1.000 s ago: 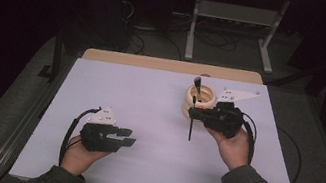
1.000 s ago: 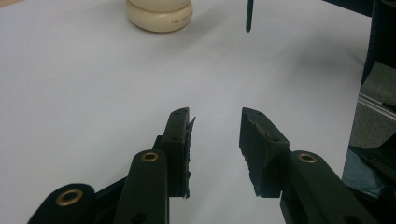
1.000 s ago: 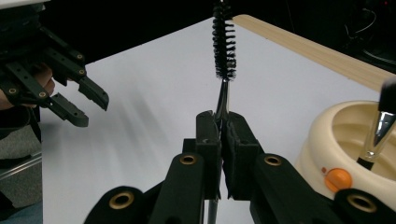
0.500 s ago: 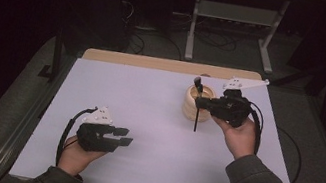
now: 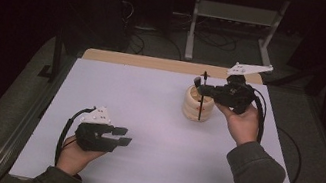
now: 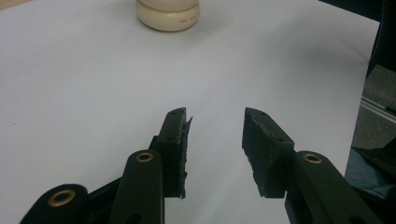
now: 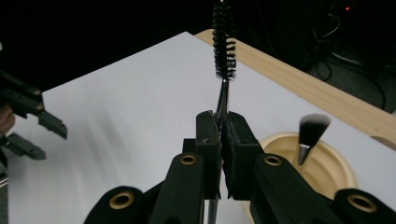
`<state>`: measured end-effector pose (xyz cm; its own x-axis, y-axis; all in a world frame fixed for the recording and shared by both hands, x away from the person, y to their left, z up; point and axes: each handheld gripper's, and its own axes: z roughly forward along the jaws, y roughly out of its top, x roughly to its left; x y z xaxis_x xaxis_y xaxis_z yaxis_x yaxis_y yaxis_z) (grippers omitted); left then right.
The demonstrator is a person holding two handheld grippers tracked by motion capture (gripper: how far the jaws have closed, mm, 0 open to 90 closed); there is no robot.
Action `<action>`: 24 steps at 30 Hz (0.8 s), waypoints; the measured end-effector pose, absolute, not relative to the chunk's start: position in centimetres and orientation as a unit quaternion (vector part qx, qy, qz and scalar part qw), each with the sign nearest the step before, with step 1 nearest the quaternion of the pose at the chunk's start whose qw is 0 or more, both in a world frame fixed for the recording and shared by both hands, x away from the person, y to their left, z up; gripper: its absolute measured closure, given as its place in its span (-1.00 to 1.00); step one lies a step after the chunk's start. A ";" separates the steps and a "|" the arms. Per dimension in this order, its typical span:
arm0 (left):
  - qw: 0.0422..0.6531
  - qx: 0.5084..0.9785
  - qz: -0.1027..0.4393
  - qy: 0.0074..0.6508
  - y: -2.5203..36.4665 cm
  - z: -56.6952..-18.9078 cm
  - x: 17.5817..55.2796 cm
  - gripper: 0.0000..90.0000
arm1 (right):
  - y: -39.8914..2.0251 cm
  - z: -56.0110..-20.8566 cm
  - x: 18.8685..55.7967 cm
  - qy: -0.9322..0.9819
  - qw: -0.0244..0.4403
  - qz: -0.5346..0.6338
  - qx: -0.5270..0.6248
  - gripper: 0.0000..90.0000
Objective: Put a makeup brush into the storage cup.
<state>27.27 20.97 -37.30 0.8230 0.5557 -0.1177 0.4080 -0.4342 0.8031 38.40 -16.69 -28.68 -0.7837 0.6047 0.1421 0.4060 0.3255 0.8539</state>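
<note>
The right gripper (image 7: pixel 223 140) has its black jaws pinched tight on the thin metal stem of a bristly black spiral brush (image 7: pixel 223 42), held upright above the rounded, ribbed cream holder (image 5: pixel 197 105) toward the table's far right corner. A soft, fluffy makeup brush (image 7: pixel 310 130) stands in that holder. Near the front left edge of the smooth white table (image 5: pixel 146 119), the left gripper (image 6: pixel 215 140) has just been opening its rough pads, with nothing between them.
</note>
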 end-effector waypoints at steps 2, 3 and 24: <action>0.449 0.842 0.083 0.287 21.0 -37.3 27.3 0.34 | -16.7 -28.3 38.7 0.806 0.104 0.490 0.316 0.88; 0.449 0.842 0.082 0.288 21.0 -37.3 27.3 0.34 | -16.8 -28.1 38.9 0.804 0.106 0.491 0.317 0.88; 0.455 0.839 0.081 0.286 21.3 -37.1 27.2 0.34 | -17.0 -26.5 43.1 0.785 0.136 0.491 0.353 0.88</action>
